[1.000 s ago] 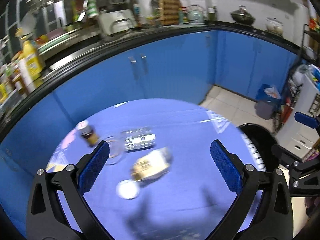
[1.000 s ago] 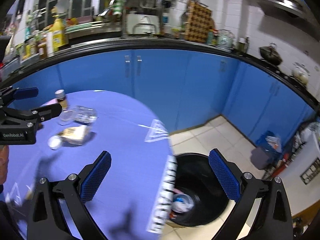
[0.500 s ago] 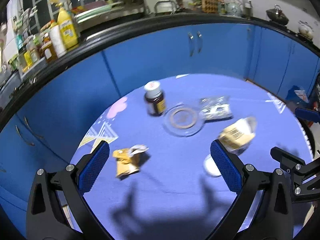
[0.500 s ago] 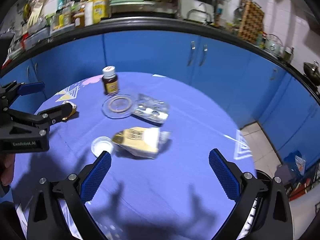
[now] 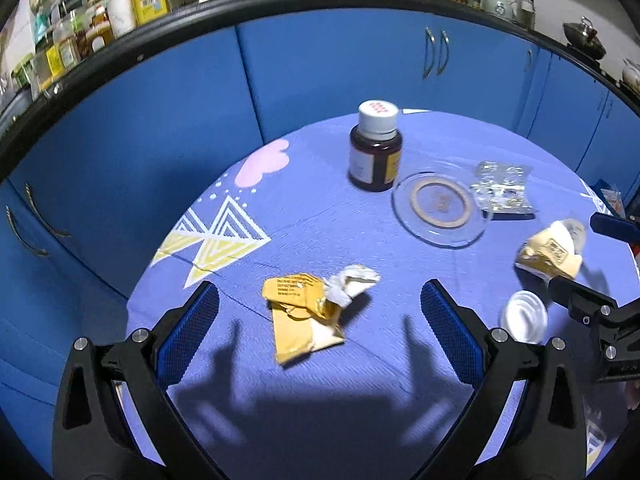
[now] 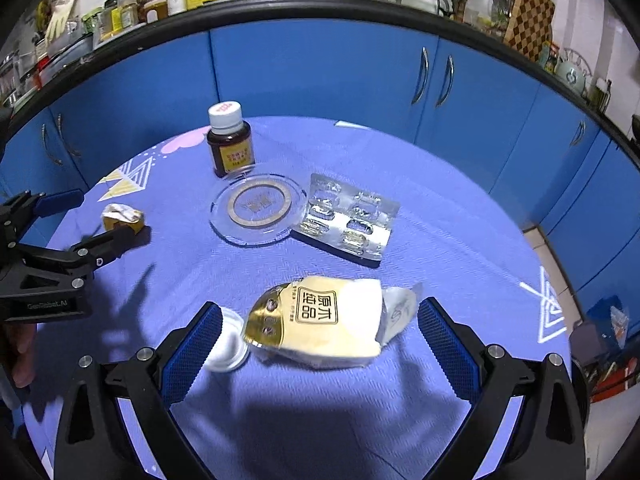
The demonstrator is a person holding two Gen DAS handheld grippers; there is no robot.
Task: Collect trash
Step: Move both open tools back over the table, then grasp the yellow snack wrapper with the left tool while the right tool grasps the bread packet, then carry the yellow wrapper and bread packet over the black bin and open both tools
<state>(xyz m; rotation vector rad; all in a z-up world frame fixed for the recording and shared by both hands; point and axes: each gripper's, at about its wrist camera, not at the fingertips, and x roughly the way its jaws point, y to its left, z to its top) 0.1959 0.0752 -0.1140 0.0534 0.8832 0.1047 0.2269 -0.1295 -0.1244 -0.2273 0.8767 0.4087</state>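
With both my left hand-held gripper point(image 5: 320, 320) and right hand-held gripper point(image 6: 318, 334) spread and holding nothing, I judge collection barely started: yellow wrapper point(image 5: 304, 312), gold packet point(image 6: 320, 320), blister pack point(image 6: 348, 220) all lie on the table point(image 6: 440, 240) ahead.

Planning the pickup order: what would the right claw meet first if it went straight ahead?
Probably the gold and white food wrapper, lying between the open right claw fingers; the blister pack lies farther along.

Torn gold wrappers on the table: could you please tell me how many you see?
2: the crumpled wrapper between the left gripper fingers, and the white-and-gold pouch between the right gripper fingers.
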